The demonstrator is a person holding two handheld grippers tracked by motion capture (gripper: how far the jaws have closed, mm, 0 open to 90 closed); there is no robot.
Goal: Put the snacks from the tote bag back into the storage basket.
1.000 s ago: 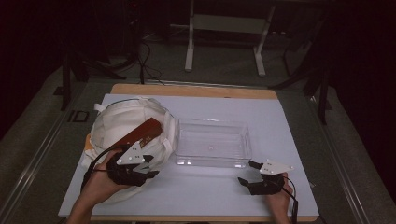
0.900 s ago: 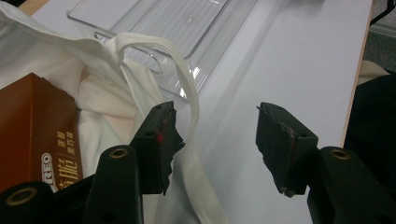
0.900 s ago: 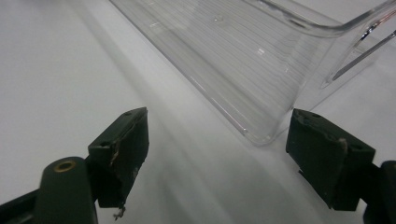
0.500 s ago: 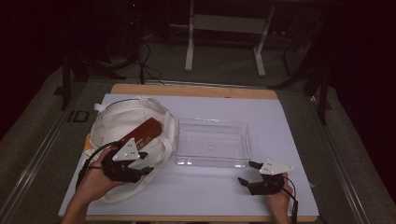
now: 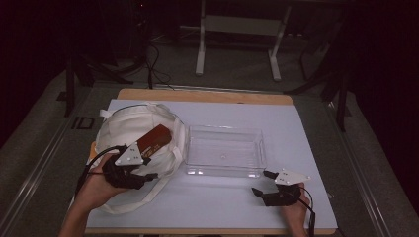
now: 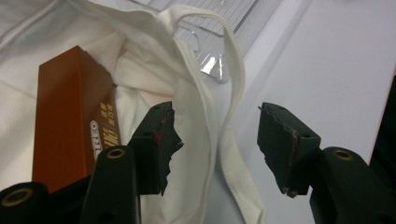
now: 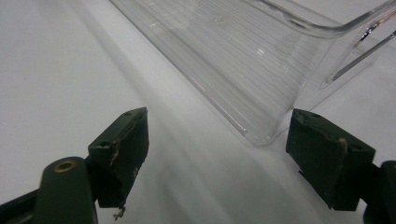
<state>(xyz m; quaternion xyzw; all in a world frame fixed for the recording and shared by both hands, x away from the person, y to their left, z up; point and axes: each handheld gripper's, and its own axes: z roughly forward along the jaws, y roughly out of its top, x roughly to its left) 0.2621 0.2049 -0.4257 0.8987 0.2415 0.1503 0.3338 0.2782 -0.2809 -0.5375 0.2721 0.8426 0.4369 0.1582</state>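
A white cloth bag [image 5: 126, 126] lies at the table's left with an orange-brown box [image 5: 154, 138] sticking out of its mouth. My left gripper [image 5: 147, 170] rests at the bag's near edge, just beside the box. In the left gripper view the jaws of the left gripper [image 6: 215, 126] stand apart. The bag's strap [image 6: 233, 70] and a fold of cloth run between them, and neither pad presses on these. The box [image 6: 70, 112] lies left of the left jaw. My right gripper [image 5: 261, 181] stands open on the table by the near right corner of a clear plastic tray [image 5: 225, 171].
The tray [image 7: 261, 60] is empty and sits mid-table, its left end against the bag. A white sheet [image 5: 217, 202] covers the wooden table. The bag's loose strap [image 5: 138, 202] trails toward the front edge. Dark floor and stands lie beyond the far edge.
My left gripper has shifted slightly to the left along the bag's near edge. The right gripper, tray and box have stayed put.
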